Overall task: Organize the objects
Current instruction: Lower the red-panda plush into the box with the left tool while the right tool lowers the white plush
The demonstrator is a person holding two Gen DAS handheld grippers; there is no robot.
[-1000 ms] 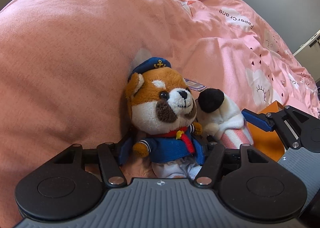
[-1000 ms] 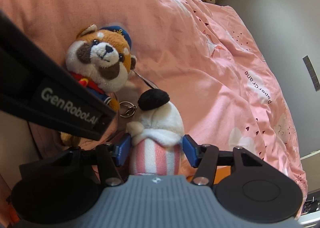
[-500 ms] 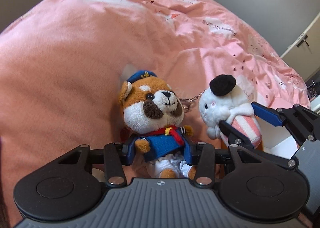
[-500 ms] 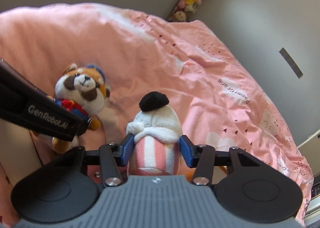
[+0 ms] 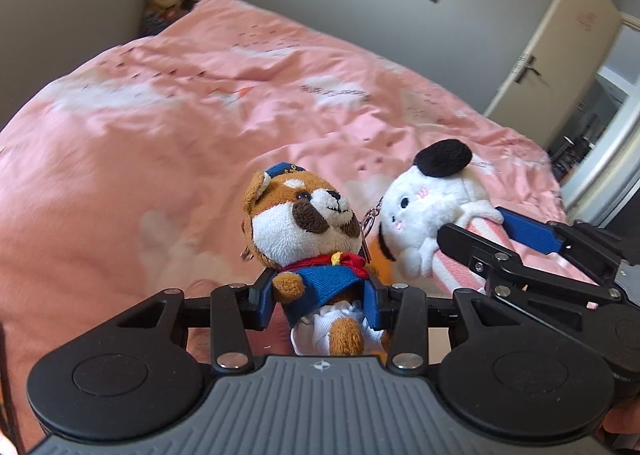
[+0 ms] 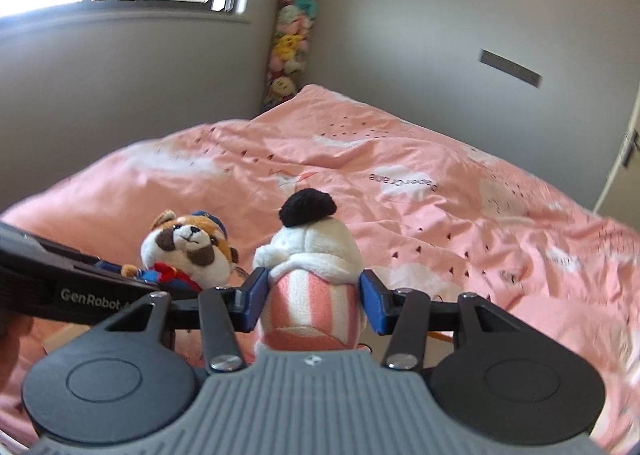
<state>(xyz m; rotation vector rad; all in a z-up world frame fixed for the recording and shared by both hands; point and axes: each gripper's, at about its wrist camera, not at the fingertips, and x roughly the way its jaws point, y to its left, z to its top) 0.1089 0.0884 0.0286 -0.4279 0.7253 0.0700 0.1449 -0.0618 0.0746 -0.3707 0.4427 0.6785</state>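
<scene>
Overhead of the pink bed (image 5: 160, 127), the left gripper (image 5: 318, 301) is closing its fingers on the fox plush (image 5: 304, 239) at its blue-jacketed waist, while just right the right gripper (image 6: 312, 301) clamps the white plush (image 6: 312, 267) by its striped base, both seemingly light, soft, squashy.

Corner plushies (image 6: 290, 35) too blurry to ID; duvet (image 5: 160, 135) cut off by edges.

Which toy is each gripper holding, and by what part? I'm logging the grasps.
The left gripper, jaws closing, pinches the sailor fox plush at its blue-jacketed body. The right gripper clamps the white plush at its pink-striped lower body.
</scene>
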